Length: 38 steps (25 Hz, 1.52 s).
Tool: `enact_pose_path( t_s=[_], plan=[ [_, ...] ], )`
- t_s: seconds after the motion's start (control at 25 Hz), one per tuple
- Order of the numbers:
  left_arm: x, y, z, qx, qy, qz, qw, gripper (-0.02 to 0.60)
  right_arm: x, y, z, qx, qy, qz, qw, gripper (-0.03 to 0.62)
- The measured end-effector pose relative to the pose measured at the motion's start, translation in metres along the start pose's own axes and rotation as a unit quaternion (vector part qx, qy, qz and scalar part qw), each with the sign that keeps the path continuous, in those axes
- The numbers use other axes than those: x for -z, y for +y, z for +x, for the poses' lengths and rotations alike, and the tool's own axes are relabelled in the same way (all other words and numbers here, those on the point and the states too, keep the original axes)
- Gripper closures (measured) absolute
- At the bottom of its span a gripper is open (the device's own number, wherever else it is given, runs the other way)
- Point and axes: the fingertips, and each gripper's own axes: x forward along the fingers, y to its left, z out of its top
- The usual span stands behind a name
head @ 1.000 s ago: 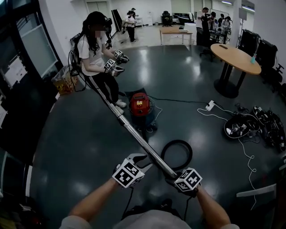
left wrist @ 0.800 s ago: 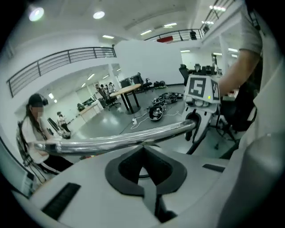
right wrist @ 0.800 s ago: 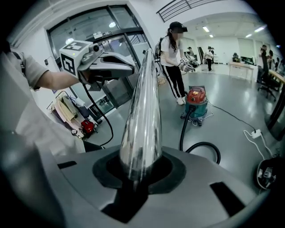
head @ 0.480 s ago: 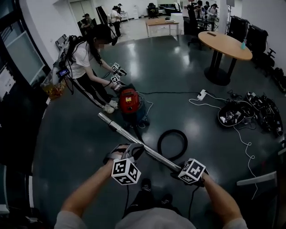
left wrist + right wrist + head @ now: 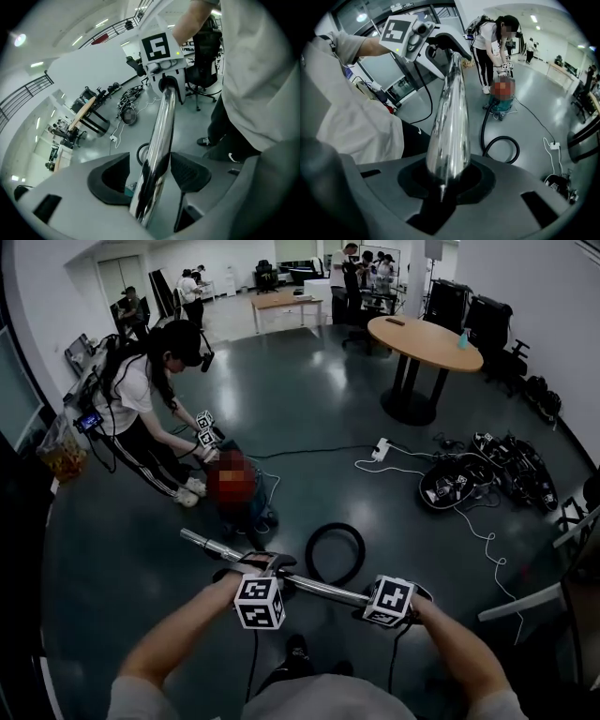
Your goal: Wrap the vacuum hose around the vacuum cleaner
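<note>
Left hand-held gripper [image 5: 150,176]: jaws stand wide and have just been opening; the chrome vacuum wand [image 5: 309,585] lies between them, its left pad clear of the tube. Right hand-held gripper [image 5: 446,180]: clamped on the same wand nearer its hose end. You hold the wand almost level, above the dark floor [image 5: 112,549] in front of you. The black vacuum hose [image 5: 483,127] lies in a loop on the floor just beyond the wand and runs to the vacuum cleaner [image 5: 246,512]. A second person [image 5: 141,418] bends over the cleaner.
</note>
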Motion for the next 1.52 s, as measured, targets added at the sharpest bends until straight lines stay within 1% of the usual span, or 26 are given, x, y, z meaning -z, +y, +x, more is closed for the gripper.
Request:
enact_pose_path(
  t_s=[0.12, 0.2, 0.28, 0.32, 0.4, 0.48, 0.56, 0.64, 0.72, 0.84, 0.96, 1.08, 1.12, 1.2, 1.36, 1.52],
  plan=[
    [0.004, 0.008, 0.016, 0.026, -0.013, 0.011, 0.9995, 0.305, -0.021, -0.011, -0.005, 0.002, 0.012, -0.009, 1.0, 0.503],
    [0.015, 0.014, 0.025, 0.038, -0.009, 0.024, 0.9989, 0.307, -0.036, -0.017, -0.008, 0.004, 0.02, -0.011, 1.0, 0.502],
    [0.028, 0.019, 0.031, 0.054, -0.005, 0.029, 0.9981, 0.308, -0.046, -0.025, -0.009, 0.008, 0.032, -0.011, 0.999, 0.503],
    [0.034, 0.021, 0.033, 0.061, -0.007, 0.026, 0.9978, 0.312, -0.05, -0.029, -0.009, 0.01, 0.039, -0.012, 0.999, 0.502],
    [0.042, 0.024, 0.036, 0.077, -0.014, 0.014, 0.9968, 0.378, -0.053, -0.036, -0.008, 0.014, 0.055, -0.014, 0.998, 0.502],
    [0.048, 0.024, 0.041, 0.089, -0.021, 0.007, 0.9958, 0.405, -0.055, -0.044, -0.008, 0.021, 0.071, -0.021, 0.997, 0.503],
    [0.052, 0.024, 0.045, 0.092, -0.031, -0.004, 0.9953, 0.429, -0.06, -0.055, -0.01, 0.04, 0.09, -0.042, 0.994, 0.503],
    [0.055, 0.025, 0.048, 0.096, -0.039, -0.025, 0.9943, 0.438, -0.068, -0.069, -0.012, 0.069, 0.106, -0.07, 0.989, 0.503],
    [0.057, 0.027, 0.052, 0.093, -0.043, -0.041, 0.9938, 0.443, -0.071, -0.082, -0.014, 0.088, 0.116, -0.084, 0.986, 0.503],
    [0.061, 0.033, 0.058, 0.085, -0.041, -0.049, 0.9944, 0.443, -0.074, -0.094, -0.013, 0.096, 0.113, -0.092, 0.985, 0.503],
    [0.059, 0.04, 0.063, 0.088, -0.032, -0.066, 0.9934, 0.445, -0.078, -0.107, -0.019, 0.106, 0.087, -0.104, 0.985, 0.501],
    [0.051, 0.049, 0.07, 0.085, -0.023, -0.093, 0.9918, 0.445, -0.079, -0.129, -0.031, 0.133, 0.065, -0.124, 0.981, 0.479],
    [0.048, 0.054, 0.073, 0.081, -0.019, -0.102, 0.9913, 0.445, -0.078, -0.138, -0.037, 0.144, 0.058, -0.13, 0.979, 0.453],
    [0.035, 0.061, 0.079, 0.071, -0.011, -0.118, 0.9904, 0.445, -0.071, -0.153, -0.05, 0.16, 0.049, -0.144, 0.975, 0.43],
    [0.008, 0.072, 0.089, 0.051, 0.013, -0.149, 0.9874, 0.445, -0.047, -0.178, -0.077, 0.182, 0.038, -0.176, 0.967, 0.404],
    [-0.013, 0.081, 0.107, 0.034, 0.027, -0.195, 0.9797, 0.445, -0.03, -0.203, -0.1, 0.212, 0.03, -0.212, 0.954, 0.399]
  ],
)
